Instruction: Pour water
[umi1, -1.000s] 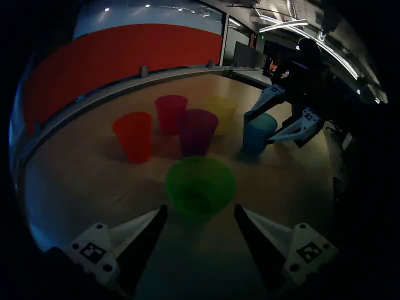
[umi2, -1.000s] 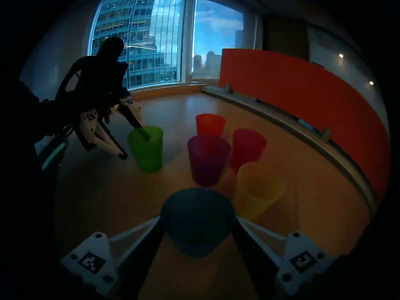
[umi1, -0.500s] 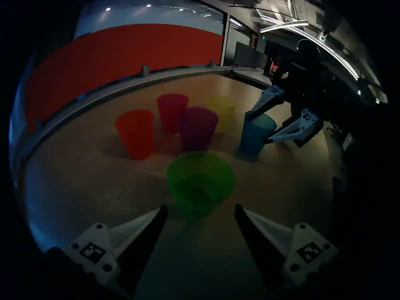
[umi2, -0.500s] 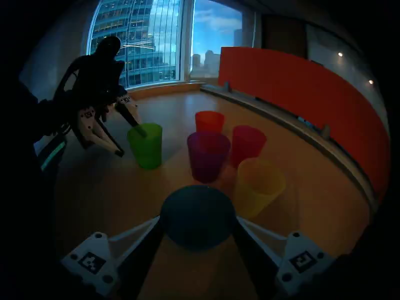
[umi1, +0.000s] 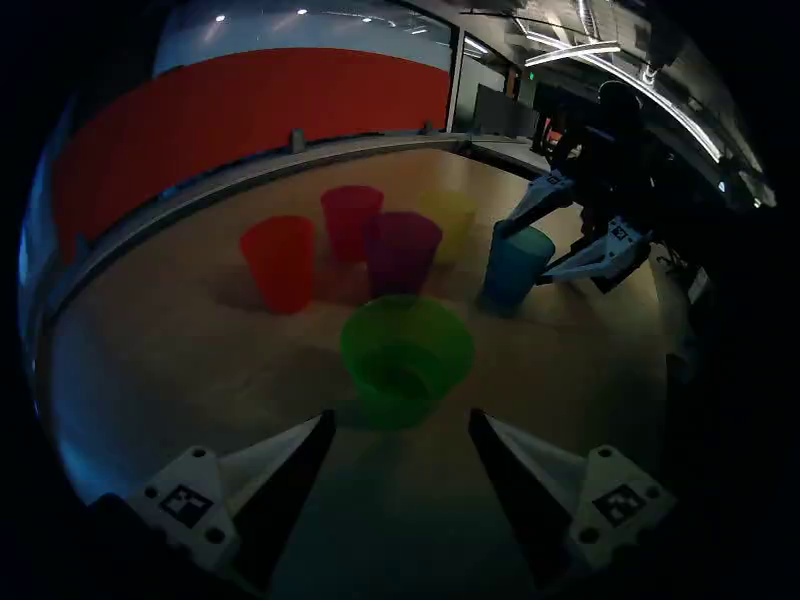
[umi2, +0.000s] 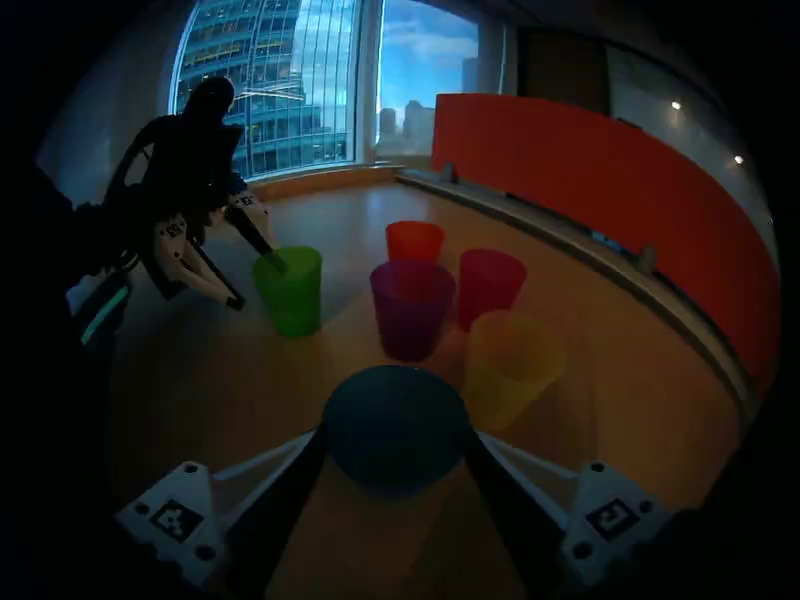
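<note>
The left claw (umi1: 398, 413) is spread wide above the wooden counter (umi1: 180, 370), its two fingers pointing at the green cup (umi1: 405, 355), which stands upright just ahead of the tips. In the right gripper view one of those fingers reaches the green cup's rim and the other lies just beside its wall; whether either touches it cannot be told. The right claw (umi2: 395, 433) is closed around the blue cup (umi2: 395, 415), with a finger against each side of it. The left gripper view shows that cup upright at the right end of the group, between the same two fingers. In that view the purple cup (umi1: 402, 252) stands directly behind the green one. The orange cup (umi1: 280, 262) is off to its left, well apart from the green one. The pink cup (umi1: 350, 220) stands farther back between the orange and the purple, and the yellow cup (umi1: 448, 222) is behind the purple to its right, near the blue cup. All of these are upright. The light is too dim to tell whether any cup holds water. A red panel (umi2: 600, 190) runs along the counter's far edge, and tall windows (umi2: 290, 90) show towers and sky behind the dark shape of the person (umi2: 190, 150) holding the left claw.
</note>
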